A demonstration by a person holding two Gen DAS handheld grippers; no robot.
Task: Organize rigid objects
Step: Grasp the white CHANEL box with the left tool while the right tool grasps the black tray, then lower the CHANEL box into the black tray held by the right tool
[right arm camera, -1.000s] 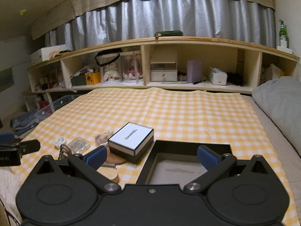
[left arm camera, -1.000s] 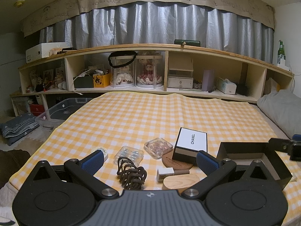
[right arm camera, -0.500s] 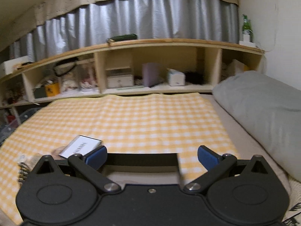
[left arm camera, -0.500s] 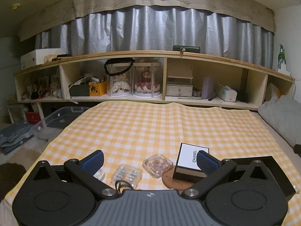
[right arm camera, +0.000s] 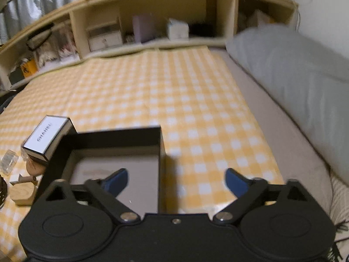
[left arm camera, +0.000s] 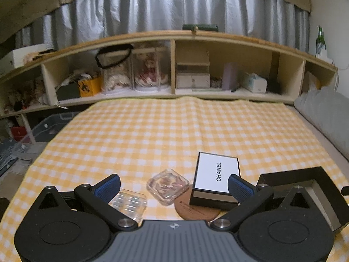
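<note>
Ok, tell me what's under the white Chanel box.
The Chanel box sits partly on a round brown coaster, overlapping its far edge. The rest of the box rests over the checked cloth. Whatever lies beneath its middle is covered by the box itself.

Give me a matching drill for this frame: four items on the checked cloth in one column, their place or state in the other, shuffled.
Items:
1. white box
2. black tray
3. glass dish
4. wooden block

Place or state:
A. open and empty, its right wall between the right hand-held gripper's closing fingers
B. clear, just left of the white box
C. resting partly on a round cork coaster
D. left of the tray, near the cloth's front edge

Pairs: 1-C, 2-A, 3-B, 4-D
</note>
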